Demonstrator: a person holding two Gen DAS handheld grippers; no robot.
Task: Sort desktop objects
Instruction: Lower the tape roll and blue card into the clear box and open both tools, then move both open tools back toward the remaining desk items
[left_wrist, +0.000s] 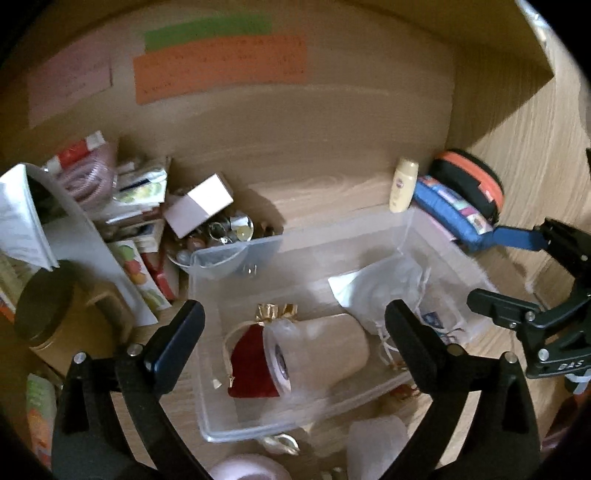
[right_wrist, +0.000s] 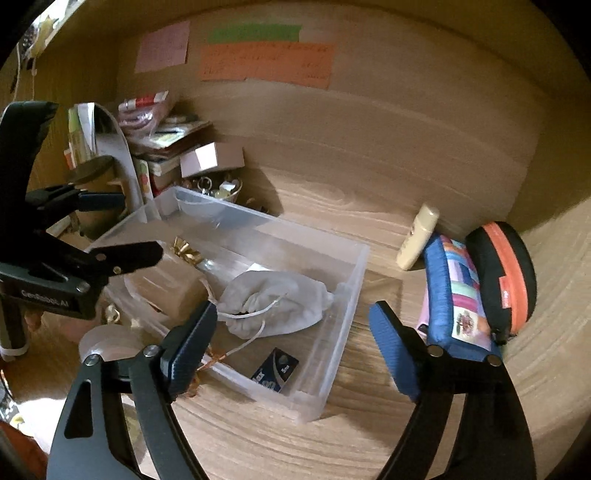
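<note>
Left wrist view: the left claw (left_wrist: 293, 325) hangs released, fingers wide apart, over a clear plastic bin (left_wrist: 236, 258) at frame centre. Inside lie a red pouch (left_wrist: 249, 369), a tape roll (left_wrist: 280, 363) and a white drawstring bag (left_wrist: 391, 291).

Right wrist view: the right claw (right_wrist: 295, 332) is also released, over the wooden surface (right_wrist: 369, 206) by the bin's (right_wrist: 347, 295) near corner. A blue pouch (right_wrist: 448, 295) and a yellow bottle (right_wrist: 419, 236) stand at right.
</note>
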